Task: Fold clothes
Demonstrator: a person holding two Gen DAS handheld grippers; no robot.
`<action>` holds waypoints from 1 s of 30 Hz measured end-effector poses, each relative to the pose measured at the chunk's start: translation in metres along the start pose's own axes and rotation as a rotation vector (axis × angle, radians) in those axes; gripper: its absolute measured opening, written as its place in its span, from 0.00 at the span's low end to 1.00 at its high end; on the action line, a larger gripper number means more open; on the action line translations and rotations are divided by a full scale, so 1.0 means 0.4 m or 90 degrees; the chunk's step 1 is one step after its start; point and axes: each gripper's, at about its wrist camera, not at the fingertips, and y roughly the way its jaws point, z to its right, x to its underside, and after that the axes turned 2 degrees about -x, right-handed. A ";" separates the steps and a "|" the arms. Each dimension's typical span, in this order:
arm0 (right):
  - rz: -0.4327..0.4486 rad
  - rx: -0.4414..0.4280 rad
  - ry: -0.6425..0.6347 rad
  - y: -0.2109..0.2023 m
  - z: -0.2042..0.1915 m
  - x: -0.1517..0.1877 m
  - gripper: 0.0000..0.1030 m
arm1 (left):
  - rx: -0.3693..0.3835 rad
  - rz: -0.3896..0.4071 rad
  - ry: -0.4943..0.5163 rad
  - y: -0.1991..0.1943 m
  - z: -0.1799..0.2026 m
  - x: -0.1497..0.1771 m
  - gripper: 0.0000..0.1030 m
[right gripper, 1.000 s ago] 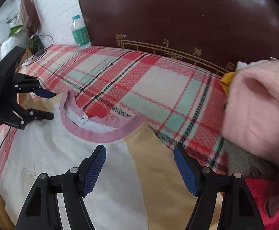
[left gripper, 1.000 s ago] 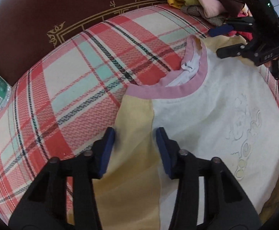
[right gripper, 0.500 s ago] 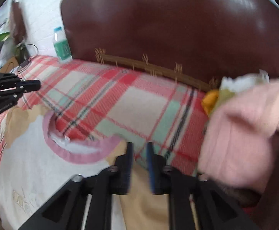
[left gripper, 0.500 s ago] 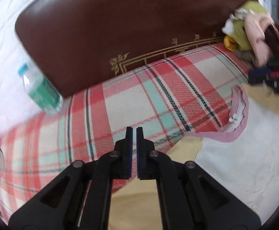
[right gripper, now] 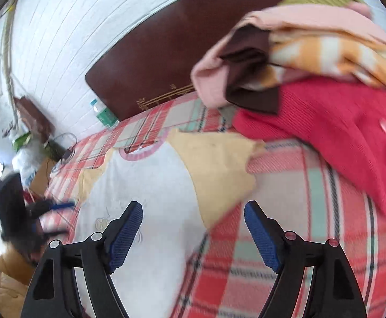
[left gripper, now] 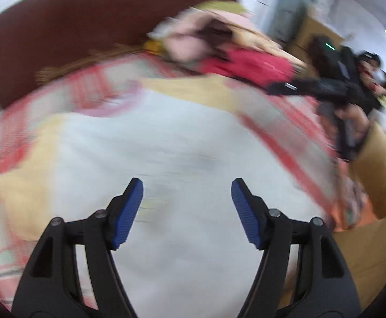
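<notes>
**Both grippers hang empty over a shirt spread flat for folding**

A bed covered in a red, cream and mint plaid blanket [right gripper: 312,238] carries the work, with a dark brown padded headboard [right gripper: 166,66] behind it. Spread flat on the blanket lies a white T-shirt with pale yellow sleeves and a pink ribbed collar [right gripper: 150,185], front up. Just beside its right sleeve sits a loose heap of unfolded clothes, red, pink and orange-checked [right gripper: 325,92]. The left gripper [left gripper: 187,212] hovers above the shirt's white body, jaws spread wide and holding nothing; the right gripper [right gripper: 193,228] hangs over the right sleeve's edge, jaws likewise spread and empty. Folding has apparently not begun. The left view is heavily blurred, so a hurried grab might catch the blanket along with the cloth; the red garment nearby could snag on a sleeve folded inward.
</notes>
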 end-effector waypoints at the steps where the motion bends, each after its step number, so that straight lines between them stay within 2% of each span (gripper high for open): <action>1: 0.002 -0.003 0.019 -0.014 0.012 0.014 0.82 | 0.022 -0.015 0.018 0.028 0.059 -0.002 0.69; 4: 0.009 -0.001 0.061 -0.042 0.037 0.041 0.86 | 0.065 -0.061 0.033 0.104 0.183 -0.011 0.69; 5: 0.011 -0.006 0.068 -0.047 0.041 0.045 0.86 | 0.061 -0.072 0.037 0.121 0.210 -0.012 0.69; 8: 0.016 -0.032 0.077 -0.043 0.049 0.044 0.89 | 0.032 -0.097 0.046 0.158 0.263 -0.013 0.69; 10: 0.016 -0.051 0.082 -0.031 0.057 0.034 0.98 | 0.009 -0.126 0.037 0.188 0.283 0.003 0.68; 12: 0.022 -0.077 0.095 -0.012 0.068 0.016 1.00 | -0.019 -0.154 0.039 0.217 0.302 0.022 0.68; 16: 0.003 -0.092 0.125 0.058 0.093 -0.014 1.00 | -0.057 -0.138 0.028 0.215 0.314 0.049 0.65; 18: -0.015 -0.092 0.133 0.102 0.097 -0.024 1.00 | -0.070 -0.130 0.009 0.208 0.305 0.054 0.49; 19: -0.021 -0.087 0.138 0.124 0.098 -0.028 1.00 | -0.075 -0.126 -0.003 0.204 0.296 0.056 0.44; 20: -0.026 -0.079 0.143 0.145 0.097 -0.030 1.00 | -0.074 -0.124 -0.014 0.200 0.290 0.055 0.27; 21: -0.026 -0.074 0.146 0.162 0.096 -0.032 1.00 | -0.071 -0.121 -0.032 0.196 0.275 0.054 0.15; 23: -0.012 -0.074 0.141 0.186 0.088 -0.032 0.99 | -0.046 -0.118 -0.082 0.190 0.244 0.057 0.12; 24: -0.008 -0.074 0.134 0.195 0.082 -0.033 0.94 | -0.030 -0.116 -0.108 0.185 0.227 0.061 0.11; 26: -0.020 -0.080 0.130 0.225 0.075 -0.035 0.61 | 0.009 -0.110 -0.145 0.175 0.198 0.070 0.11; 27: -0.031 -0.082 0.134 0.244 0.074 -0.034 0.31 | 0.029 -0.106 -0.164 0.170 0.184 0.075 0.11; 28: -0.043 -0.080 0.145 0.261 0.078 -0.033 0.14 | 0.049 -0.103 -0.182 0.165 0.169 0.079 0.11; 30: -0.041 -0.080 0.156 0.269 0.078 -0.036 0.09 | 0.088 -0.096 -0.219 0.155 0.140 0.089 0.11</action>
